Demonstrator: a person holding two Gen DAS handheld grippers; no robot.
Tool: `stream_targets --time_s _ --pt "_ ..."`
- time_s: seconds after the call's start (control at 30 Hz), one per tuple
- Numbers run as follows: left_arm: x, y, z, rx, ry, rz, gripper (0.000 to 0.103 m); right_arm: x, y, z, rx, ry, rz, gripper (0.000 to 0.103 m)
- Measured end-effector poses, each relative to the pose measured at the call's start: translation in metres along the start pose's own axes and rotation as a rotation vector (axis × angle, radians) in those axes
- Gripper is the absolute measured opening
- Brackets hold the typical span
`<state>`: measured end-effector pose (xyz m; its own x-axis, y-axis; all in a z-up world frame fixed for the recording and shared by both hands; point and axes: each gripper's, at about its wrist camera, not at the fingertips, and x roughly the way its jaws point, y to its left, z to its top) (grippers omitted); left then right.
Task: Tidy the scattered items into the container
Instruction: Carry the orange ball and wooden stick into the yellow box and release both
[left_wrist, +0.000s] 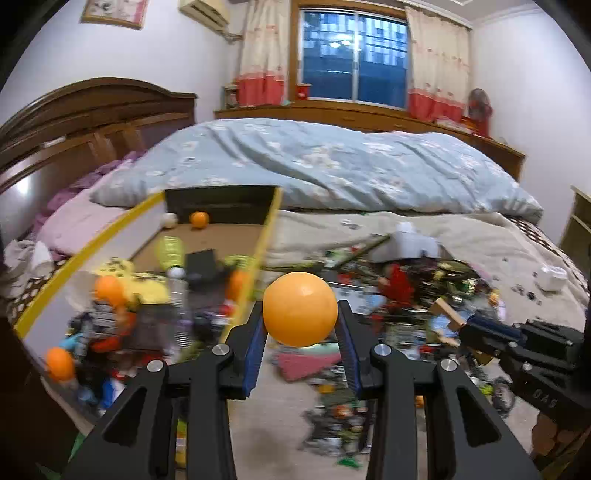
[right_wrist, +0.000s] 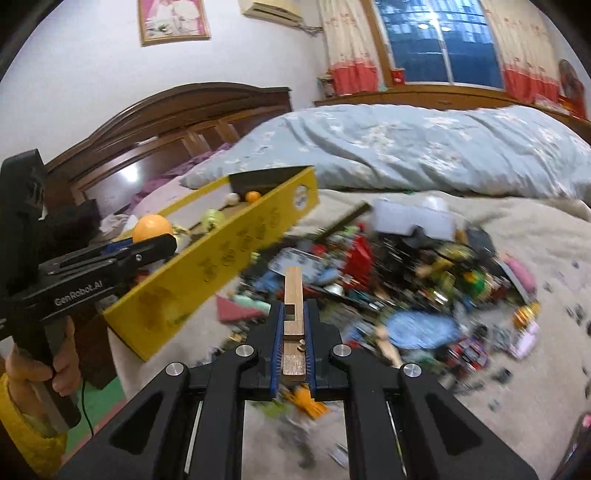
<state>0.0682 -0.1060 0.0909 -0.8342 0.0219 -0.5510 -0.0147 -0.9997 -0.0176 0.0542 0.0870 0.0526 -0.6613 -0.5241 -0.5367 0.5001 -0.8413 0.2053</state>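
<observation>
My left gripper (left_wrist: 300, 314) is shut on an orange ball (left_wrist: 300, 309) and holds it in the air just right of the yellow cardboard box (left_wrist: 264, 243). The box lies on the bed and holds orange and white balls, a yellow-green shuttlecock and several toys. In the right wrist view the left gripper (right_wrist: 153, 240) with the ball (right_wrist: 152, 229) is at the box's near wall (right_wrist: 221, 266). My right gripper (right_wrist: 294, 314) is shut on a wooden block (right_wrist: 293, 299) above the heap of scattered toys (right_wrist: 406, 280). The right gripper (left_wrist: 476, 326) holds the block (left_wrist: 448, 314) at the right of the left wrist view.
The toy heap (left_wrist: 388, 295) spreads over a beige bedsheet (right_wrist: 517, 387). A light blue quilt (left_wrist: 314, 162) lies behind it, and a wooden headboard (left_wrist: 74, 118) stands at the left. A white box (left_wrist: 406, 243) sits at the heap's far edge. Small parts lie scattered at the right.
</observation>
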Motion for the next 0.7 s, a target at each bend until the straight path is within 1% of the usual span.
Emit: stream_targets --time_s 0.17,0.23,0.4,0.47,0.57,0.7 --pt "0.000 0.042 0.001 -0.027 -0.009 0.077 0.036 0.026 0.024 0.025 -0.019 0.024 0.054 0.011" --pt "0.002 0.059 0.001 -0.041 -0.005 0.094 0.036 0.038 0.032 0.036 -0.011 0.027 0.073 0.011" --pt "0.008 0.094 -0.001 -0.042 -0.008 0.147 0.036 0.079 0.061 0.067 0.011 0.054 0.112 0.011" --pt "0.015 0.108 -0.001 -0.049 0.005 0.172 0.036 0.094 0.071 0.074 0.017 0.061 0.133 0.011" --pt "0.023 0.126 0.001 -0.075 0.018 0.190 0.036 0.117 0.087 0.087 0.020 0.080 0.164 0.011" --pt "0.030 0.143 0.001 -0.097 0.022 0.208 0.036 0.141 0.107 0.099 -0.003 0.095 0.177 0.011"
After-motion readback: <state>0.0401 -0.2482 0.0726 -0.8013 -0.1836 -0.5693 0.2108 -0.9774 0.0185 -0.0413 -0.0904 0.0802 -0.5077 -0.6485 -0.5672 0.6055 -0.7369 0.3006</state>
